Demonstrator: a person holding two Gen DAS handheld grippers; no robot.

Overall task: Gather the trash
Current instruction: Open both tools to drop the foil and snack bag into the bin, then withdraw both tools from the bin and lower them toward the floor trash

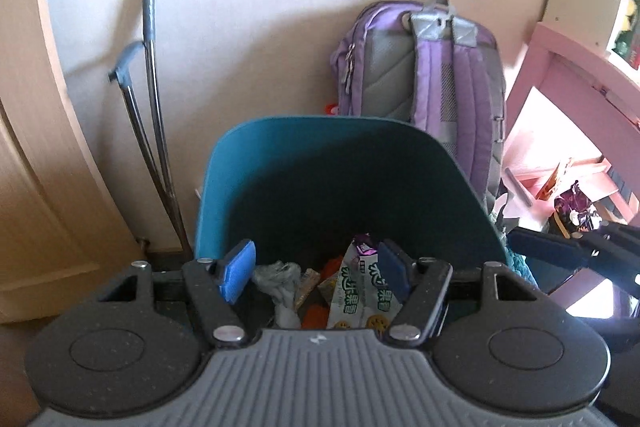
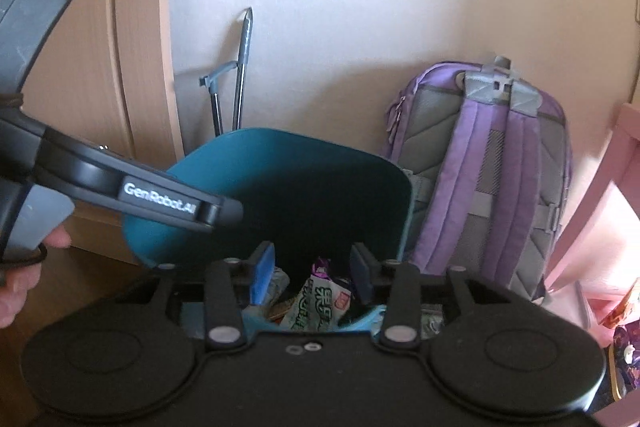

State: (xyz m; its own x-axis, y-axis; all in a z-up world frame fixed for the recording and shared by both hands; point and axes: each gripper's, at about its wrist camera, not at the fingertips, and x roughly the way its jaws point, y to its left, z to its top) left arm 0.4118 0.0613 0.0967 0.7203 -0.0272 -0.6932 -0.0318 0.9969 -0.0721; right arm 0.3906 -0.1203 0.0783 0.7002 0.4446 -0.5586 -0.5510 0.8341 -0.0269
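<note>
Both the left gripper (image 1: 316, 273) and the right gripper (image 2: 312, 277) hang over the teal bin (image 1: 240, 167) with fingers spread and empty. Wrappers (image 1: 360, 291) and a crumpled tissue (image 1: 280, 279) lie in the bin below and between the fingers. Collection looks largely done; whether more trash remains elsewhere cannot be told.

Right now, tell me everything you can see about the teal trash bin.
The teal trash bin is an open-topped container with rounded corners and smooth, plastic-looking walls, darker in its shaded interior. It stands upright near the wall, with a purple backpack behind it to the right and a metal-handled tool leaning to its left. Inside lie a white and green snack wrapper, a crumpled grey wad and something orange. Both claws, left and right, are open above its mouth, holding nothing.
</note>
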